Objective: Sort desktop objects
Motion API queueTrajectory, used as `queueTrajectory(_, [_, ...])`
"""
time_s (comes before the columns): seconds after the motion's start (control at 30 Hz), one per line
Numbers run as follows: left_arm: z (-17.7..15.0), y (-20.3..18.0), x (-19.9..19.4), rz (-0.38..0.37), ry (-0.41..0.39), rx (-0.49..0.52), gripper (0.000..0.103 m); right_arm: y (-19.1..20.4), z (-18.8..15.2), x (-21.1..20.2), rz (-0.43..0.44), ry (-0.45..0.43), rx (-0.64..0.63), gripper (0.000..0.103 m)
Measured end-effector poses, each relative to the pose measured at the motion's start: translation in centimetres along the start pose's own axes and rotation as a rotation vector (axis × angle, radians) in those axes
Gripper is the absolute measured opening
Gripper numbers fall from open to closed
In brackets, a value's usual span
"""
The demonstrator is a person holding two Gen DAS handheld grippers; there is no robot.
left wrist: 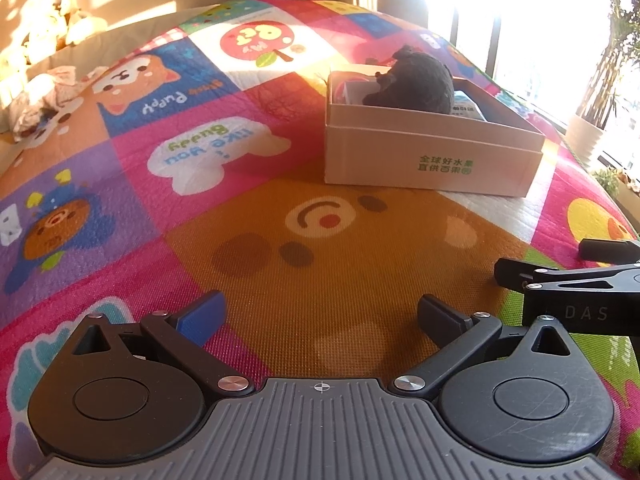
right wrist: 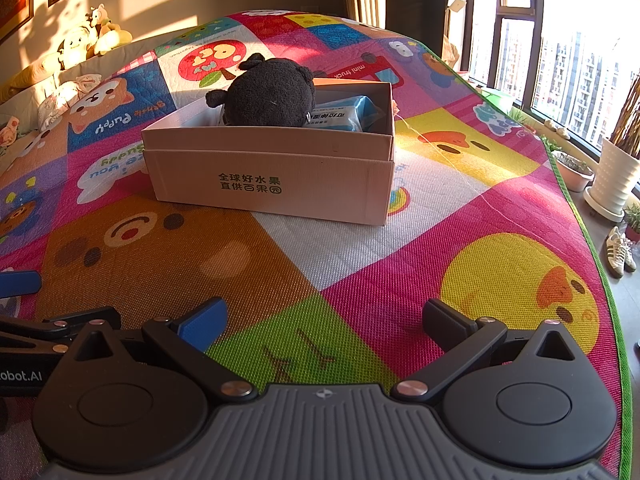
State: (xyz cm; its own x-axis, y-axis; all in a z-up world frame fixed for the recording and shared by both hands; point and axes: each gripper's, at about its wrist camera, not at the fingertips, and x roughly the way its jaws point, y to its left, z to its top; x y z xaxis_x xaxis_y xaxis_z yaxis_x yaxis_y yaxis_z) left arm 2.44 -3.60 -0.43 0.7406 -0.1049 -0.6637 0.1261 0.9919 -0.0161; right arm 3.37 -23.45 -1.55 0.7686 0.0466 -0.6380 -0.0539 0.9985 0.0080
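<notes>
sunlit through tall windows (right wrist: 560, 60), a woven play mat (right wrist: 360, 264) in bright cartoon squares covers the whole surface, its weave showing as a fine grid; a pale cardboard box (right wrist: 272, 176) sits on it, rectangular, open-topped, with an inner tray nested in an outer sleeve and green printed characters on the near wall; its long axis runs left to right across the right wrist view, and in the left wrist view it stands ahead and to the right, turned so a corner comes forward; a dark fuzzy plush (right wrist: 272, 94), rounded with small ears and limbs, lies in the box and bulges above the rim, toward the left end; beside it, toward the right end, lies a glossy light-blue packet (right wrist: 348, 114) with printed text; pale plush toys (right wrist: 84, 38) line the sofa back at far left, and white pots (right wrist: 616, 180) and a pair of shoes (right wrist: 620, 254) stand by the window; both grippers hover low over the mat, pointing toward the box, side by side; the left gripper (left wrist: 320, 316) has its blue and black fingers spread wide with nothing between them; the right gripper (right wrist: 324, 320) likewise stands apart and holds nothing, well short of the box.
</notes>
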Motion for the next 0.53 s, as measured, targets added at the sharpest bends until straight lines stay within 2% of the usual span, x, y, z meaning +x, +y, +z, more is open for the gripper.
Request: queueTrajectory(0.53, [-0.05,-0.06,-0.01,0.004,-0.004,0.004,0.103,0.04,-0.05,0.0,0.001,0.0,0.001,0.103])
